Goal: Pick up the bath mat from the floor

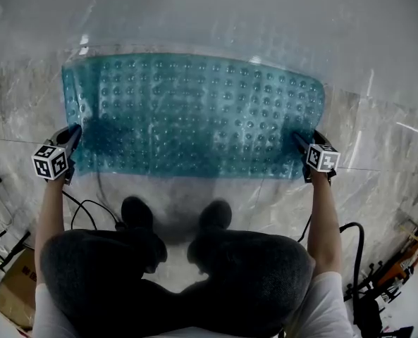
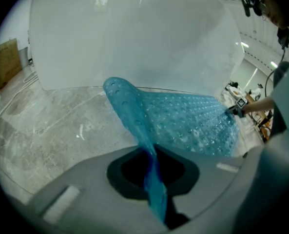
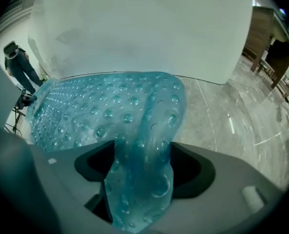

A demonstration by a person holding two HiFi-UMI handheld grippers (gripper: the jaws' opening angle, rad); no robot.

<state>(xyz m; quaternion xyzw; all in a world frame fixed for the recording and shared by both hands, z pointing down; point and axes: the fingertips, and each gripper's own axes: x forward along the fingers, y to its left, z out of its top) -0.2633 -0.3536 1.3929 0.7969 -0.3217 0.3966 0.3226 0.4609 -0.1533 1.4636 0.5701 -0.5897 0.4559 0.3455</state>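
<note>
Teal, bubble-studded bath mat (image 1: 194, 111) lies spread on the floor (image 1: 378, 139), its left end clamped in the left gripper (image 1: 75, 132). The right gripper (image 1: 299, 141) gapes around the bunched right end. It looks light, floppy and probably slick, best held by both short ends.

The bath mat's (image 1: 194, 111) near corners were hidden behind the left gripper (image 1: 75, 130) and right gripper (image 1: 299, 140). The person's knees (image 1: 110, 259) covered the floor (image 1: 378, 185) beneath them. A cardboard box (image 1: 15, 298) and a dark cable (image 1: 361, 252) ran off the head view's edges.
</note>
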